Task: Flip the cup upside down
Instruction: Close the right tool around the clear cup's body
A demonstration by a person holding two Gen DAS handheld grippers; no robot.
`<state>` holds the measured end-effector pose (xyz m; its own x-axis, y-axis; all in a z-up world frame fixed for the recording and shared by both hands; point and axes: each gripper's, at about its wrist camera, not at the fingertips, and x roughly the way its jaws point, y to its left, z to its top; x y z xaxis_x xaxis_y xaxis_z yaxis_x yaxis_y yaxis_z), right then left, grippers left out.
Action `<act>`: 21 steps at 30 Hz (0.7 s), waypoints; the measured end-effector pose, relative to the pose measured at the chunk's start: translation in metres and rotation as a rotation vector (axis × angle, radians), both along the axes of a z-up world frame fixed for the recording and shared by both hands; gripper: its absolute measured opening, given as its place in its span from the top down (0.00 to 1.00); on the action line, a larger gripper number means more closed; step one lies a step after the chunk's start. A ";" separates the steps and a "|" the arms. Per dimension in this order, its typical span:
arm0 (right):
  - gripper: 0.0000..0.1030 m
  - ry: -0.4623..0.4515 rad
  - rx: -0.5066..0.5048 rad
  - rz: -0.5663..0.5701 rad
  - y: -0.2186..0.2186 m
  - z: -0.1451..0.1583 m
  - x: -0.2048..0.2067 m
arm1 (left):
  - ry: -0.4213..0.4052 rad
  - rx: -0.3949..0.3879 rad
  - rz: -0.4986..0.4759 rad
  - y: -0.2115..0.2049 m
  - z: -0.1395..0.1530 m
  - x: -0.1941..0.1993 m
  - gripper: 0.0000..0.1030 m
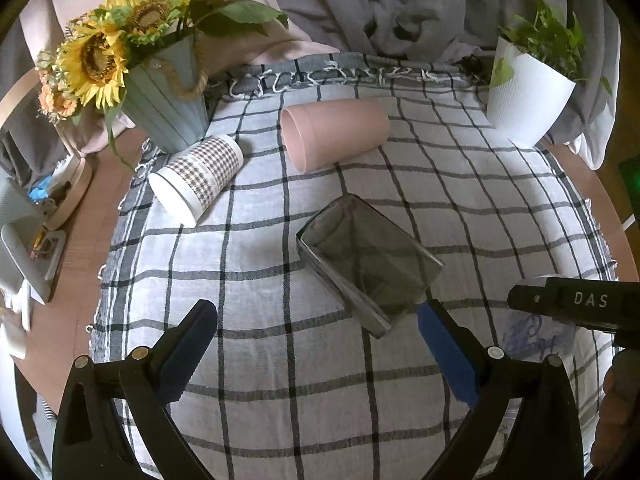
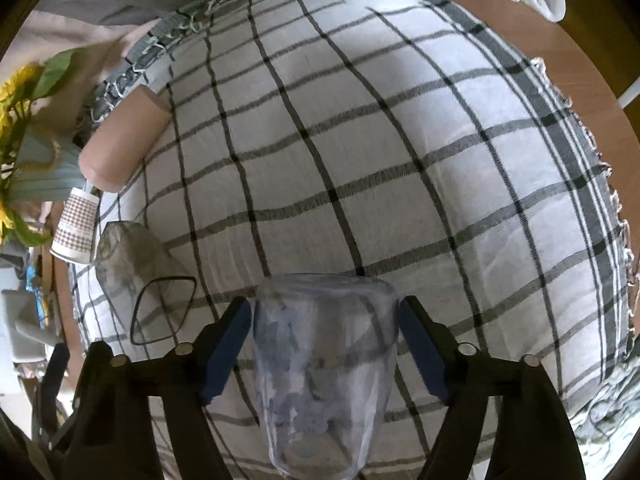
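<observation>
Left wrist view: left gripper (image 1: 316, 316) low over the checked cloth (image 1: 256, 248), fingers wide apart, holding nothing. Just ahead, a smoky square glass (image 1: 368, 264) on its side, base corner almost at the right finger (image 1: 444, 344); probably next in line. Farther back, also on their sides, a pink cup (image 1: 336, 136) and a houndstooth cup (image 1: 200, 176), near the sunflower pot (image 1: 168, 108). White planter (image 1: 528, 100) at far right. Right gripper's black body at the right edge, over a clear cup (image 1: 532, 336).

Right wrist view: right gripper (image 2: 324, 316) astride the clear cup, fingers just beside its walls, slightly apart; contact impossible to confirm. Cup seemingly mouth-down on the cloth covering the desk (image 2: 576, 64), likely flipped already and about to be let go.
</observation>
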<state>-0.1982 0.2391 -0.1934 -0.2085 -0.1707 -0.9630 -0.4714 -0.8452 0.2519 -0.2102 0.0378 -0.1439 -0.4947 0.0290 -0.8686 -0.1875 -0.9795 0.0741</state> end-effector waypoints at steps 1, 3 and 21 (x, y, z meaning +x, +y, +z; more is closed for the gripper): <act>0.28 -0.002 -0.002 -0.003 0.000 -0.001 0.000 | -0.002 0.003 -0.002 0.000 0.000 0.000 0.01; 0.30 -0.005 -0.005 -0.003 0.000 -0.003 -0.001 | -0.003 0.002 -0.003 0.001 -0.001 0.000 0.01; 0.31 0.145 0.119 0.033 -0.015 0.060 0.051 | 0.042 0.011 -0.002 -0.004 0.018 0.033 0.01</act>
